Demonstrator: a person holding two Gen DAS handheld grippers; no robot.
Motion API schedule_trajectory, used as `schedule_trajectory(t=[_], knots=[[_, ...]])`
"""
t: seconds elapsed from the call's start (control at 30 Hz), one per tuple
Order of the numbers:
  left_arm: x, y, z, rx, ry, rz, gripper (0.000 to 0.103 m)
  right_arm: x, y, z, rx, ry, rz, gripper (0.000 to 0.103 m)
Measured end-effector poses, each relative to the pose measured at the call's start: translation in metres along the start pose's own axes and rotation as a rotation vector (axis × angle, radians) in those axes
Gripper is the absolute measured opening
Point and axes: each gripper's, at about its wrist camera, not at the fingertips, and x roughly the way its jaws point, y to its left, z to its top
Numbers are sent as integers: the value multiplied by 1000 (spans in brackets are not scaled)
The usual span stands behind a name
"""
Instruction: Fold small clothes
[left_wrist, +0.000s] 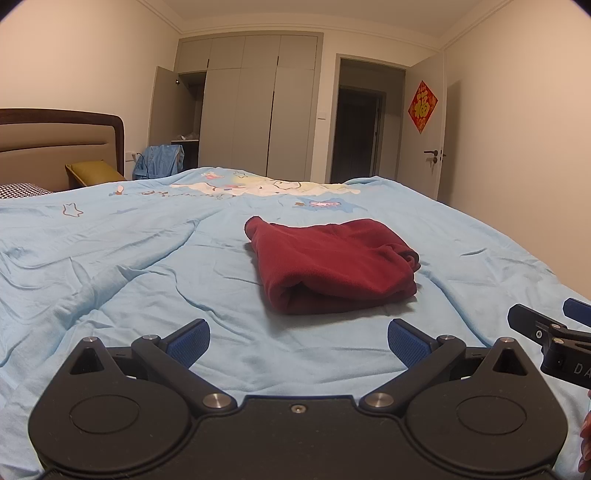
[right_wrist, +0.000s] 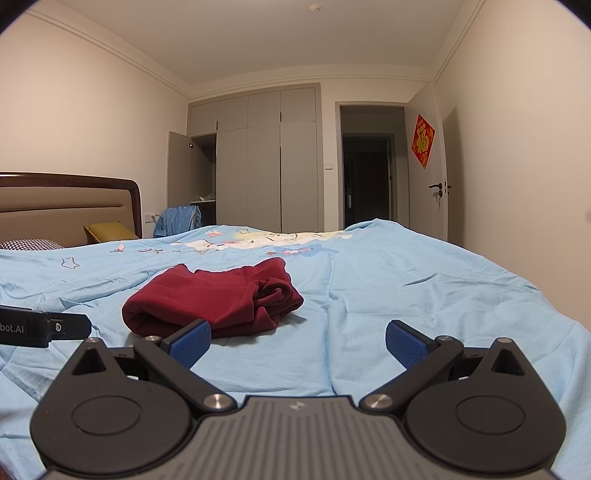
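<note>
Dark red fleece garment (left_wrist: 332, 264) lies folded on light blue quilt (left_wrist: 110, 258); left gripper (left_wrist: 298, 341) and right gripper (right_wrist: 297, 341) both spread wide, empty, hovering short of it.

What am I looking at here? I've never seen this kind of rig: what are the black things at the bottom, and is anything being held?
No robot: a person carries a two-finger gripper in each hand, each with a fisheye camera looking along its fingers. One picture is from the left gripper, the other from the right gripper. Both are open, their blue-padded fingers spread apart and holding nothing. Ahead, a dark red garment lies folded on a light blue bedspread. Each camera catches the other gripper at its frame edge. Behind are a wardrobe and an open door.
</note>
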Motion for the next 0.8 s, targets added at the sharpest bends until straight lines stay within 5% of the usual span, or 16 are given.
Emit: schedule_trajectory(t=[0.8], knots=[[1,-1,-2,-1,7,-17,102,-1,0,1,0,1,0,103]])
